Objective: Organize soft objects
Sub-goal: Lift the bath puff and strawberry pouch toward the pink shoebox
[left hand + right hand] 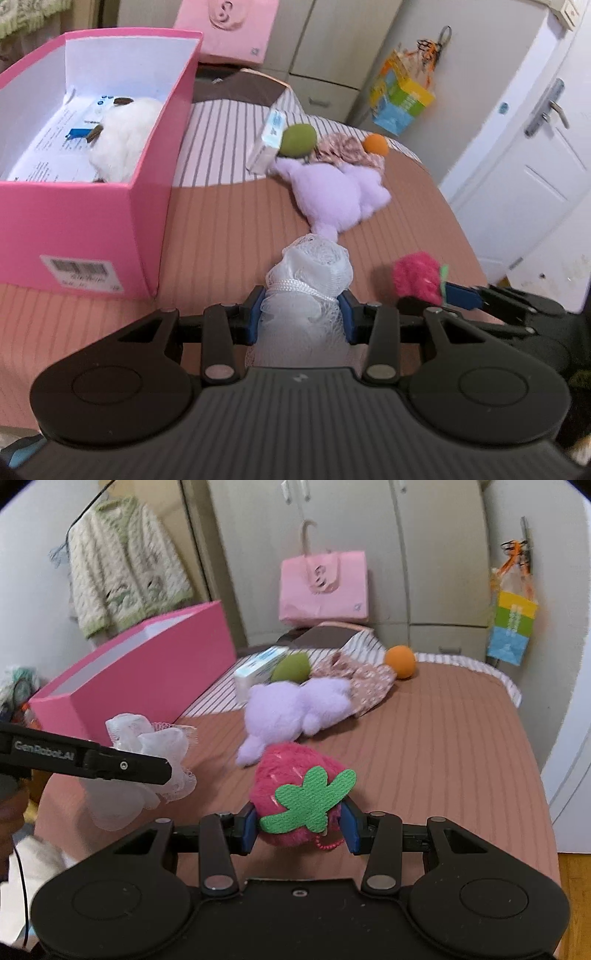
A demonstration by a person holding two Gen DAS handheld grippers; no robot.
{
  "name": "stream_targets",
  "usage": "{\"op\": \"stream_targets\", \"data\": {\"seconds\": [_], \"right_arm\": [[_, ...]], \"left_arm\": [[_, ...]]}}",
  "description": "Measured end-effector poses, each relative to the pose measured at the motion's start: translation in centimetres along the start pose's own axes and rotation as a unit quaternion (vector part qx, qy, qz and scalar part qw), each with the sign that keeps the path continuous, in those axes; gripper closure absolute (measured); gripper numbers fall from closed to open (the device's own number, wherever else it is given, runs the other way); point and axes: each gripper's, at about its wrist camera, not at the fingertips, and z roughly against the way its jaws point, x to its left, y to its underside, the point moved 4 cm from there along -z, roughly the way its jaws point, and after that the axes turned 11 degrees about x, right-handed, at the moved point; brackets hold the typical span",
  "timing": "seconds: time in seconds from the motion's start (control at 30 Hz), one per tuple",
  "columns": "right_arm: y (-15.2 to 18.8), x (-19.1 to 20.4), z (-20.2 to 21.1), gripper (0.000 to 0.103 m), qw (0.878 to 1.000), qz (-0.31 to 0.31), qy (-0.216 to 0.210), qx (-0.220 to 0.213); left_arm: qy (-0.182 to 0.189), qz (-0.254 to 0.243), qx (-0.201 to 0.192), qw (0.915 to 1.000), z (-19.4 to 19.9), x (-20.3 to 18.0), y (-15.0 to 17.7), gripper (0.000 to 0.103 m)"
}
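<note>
On the striped bed [258, 206], the left gripper [301, 314] clamps a white mesh pouf [310, 273]; the right gripper [299, 825] pinches a plush strawberry [295, 782]. Both are squashy, so either could slip free short of the pink box [85, 225].

We take this for a bedroom in a home: a bed [424, 738] with a ribbed brown and striped cover fills the middle, pale wardrobe doors [332, 524] stand behind it, and a knitted cardigan [122, 572] hangs by the wall. A white panelled door [524, 155] with a lever handle closes the room.
</note>
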Motion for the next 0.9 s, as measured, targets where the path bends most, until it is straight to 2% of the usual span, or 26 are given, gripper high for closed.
{"op": "stream_targets", "data": {"seconds": [0.07,0.2,0.4,0.47,0.67,0.9], "right_arm": [[-0.1,0.5,0.4,0.054,1.000,0.006,-0.014,0.013],[-0.3,1.9,1.2,0.054,0.998,0.021,-0.038,0.041],[-1.5,5.1,4.1,0.054,0.994,0.061,-0.089,0.031],[-1.9,6.0,4.9,0.054,0.991,0.065,-0.110,0.026],[-4.0,8.8,6.2,0.054,0.985,0.082,-0.153,-0.005],[-7.7,13.2,5.7,0.054,0.976,0.123,-0.180,-0.017]], "left_arm": [[-0.001,-0.009,0.020,0.9998,0.8,0.0,0.4,0.063],[0.016,-0.027,0.035,0.9989,3.4,0.1,1.0,0.063],[0.017,-0.030,0.050,0.9981,7.8,1.6,0.7,0.063],[0.001,-0.034,0.038,0.9987,9.6,2.1,0.6,0.063],[-0.011,-0.048,-0.003,0.9988,14.2,3.7,-0.6,0.063],[-0.025,-0.039,-0.044,0.9980,16.3,6.4,-2.7,0.063]]}}
